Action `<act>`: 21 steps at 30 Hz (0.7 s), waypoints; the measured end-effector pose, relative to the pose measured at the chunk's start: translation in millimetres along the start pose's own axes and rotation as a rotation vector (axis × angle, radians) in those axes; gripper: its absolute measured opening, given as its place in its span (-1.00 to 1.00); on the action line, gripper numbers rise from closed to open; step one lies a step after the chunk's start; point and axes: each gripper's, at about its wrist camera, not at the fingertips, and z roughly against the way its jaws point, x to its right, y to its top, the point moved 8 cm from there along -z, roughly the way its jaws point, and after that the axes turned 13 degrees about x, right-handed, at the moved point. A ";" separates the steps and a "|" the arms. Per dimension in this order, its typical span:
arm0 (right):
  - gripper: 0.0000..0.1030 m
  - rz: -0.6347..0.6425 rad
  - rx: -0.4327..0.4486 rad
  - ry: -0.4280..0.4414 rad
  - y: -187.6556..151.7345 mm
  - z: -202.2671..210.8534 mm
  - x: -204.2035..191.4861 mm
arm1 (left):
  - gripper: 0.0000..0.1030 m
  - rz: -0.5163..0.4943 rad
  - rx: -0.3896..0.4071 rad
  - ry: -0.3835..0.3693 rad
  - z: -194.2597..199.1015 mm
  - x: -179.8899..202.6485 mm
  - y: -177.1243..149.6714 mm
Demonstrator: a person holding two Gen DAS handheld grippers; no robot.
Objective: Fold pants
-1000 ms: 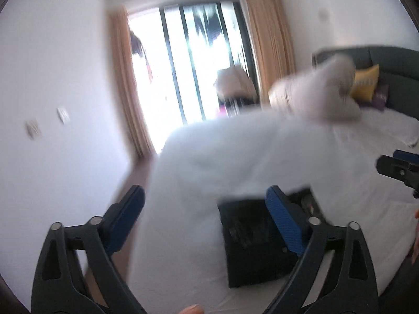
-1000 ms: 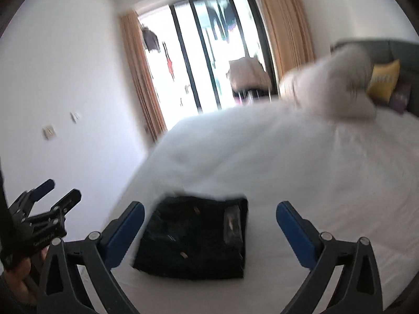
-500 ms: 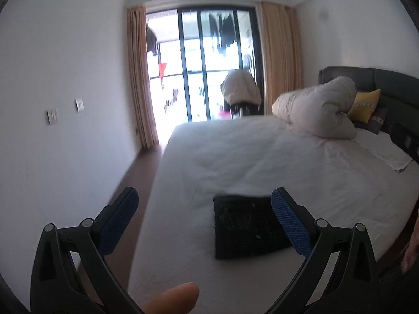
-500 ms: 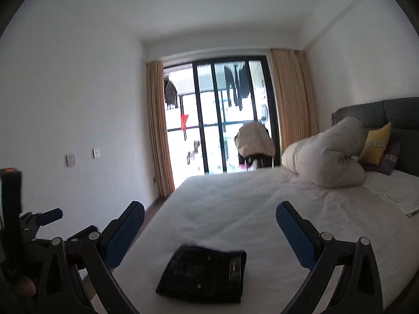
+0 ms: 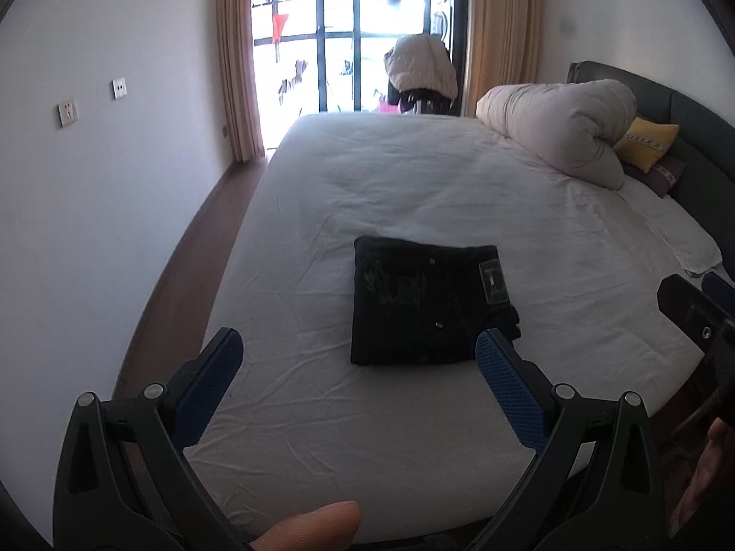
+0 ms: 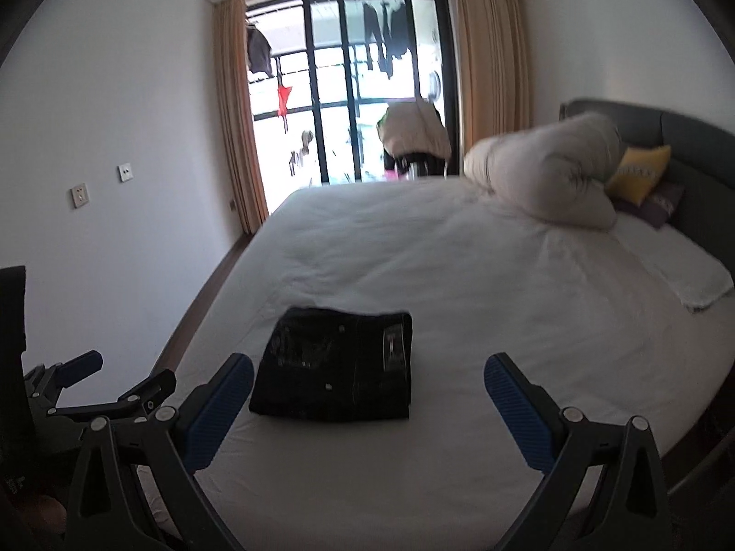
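A wide bed with a wrinkled white sheet [image 5: 413, 193] fills the room. A rolled cream duvet [image 5: 560, 128] lies near its dark grey padded headboard [image 6: 689, 147], beside a yellow cushion [image 5: 647, 142]. Tall black-framed glass doors [image 6: 349, 92] let in bright daylight, flanked by tan curtains [image 6: 491, 73]. Pale switch plates [image 5: 68, 112] sit on the plain white left wall [image 5: 92, 183]. A strip of brown wooden floor [image 5: 193, 248] runs alongside the bed.

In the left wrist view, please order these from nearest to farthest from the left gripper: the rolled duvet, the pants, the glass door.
1. Pants: folded on the near part of the bed, just ahead of the left gripper.
2. Rolled duvet: far right of the bed, by the headboard.
3. Glass door: beyond the bed's far edge, centre.
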 end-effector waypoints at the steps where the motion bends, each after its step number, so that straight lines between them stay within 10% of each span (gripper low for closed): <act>1: 1.00 -0.002 -0.016 -0.006 -3.2 -2.5 0.7 | 1.00 -0.001 -0.006 0.000 -6.2 0.9 -2.1; 21: 1.00 0.015 -0.131 -0.010 -33.8 -18.6 -6.8 | 1.00 0.010 -0.085 0.010 -51.6 -9.3 -23.3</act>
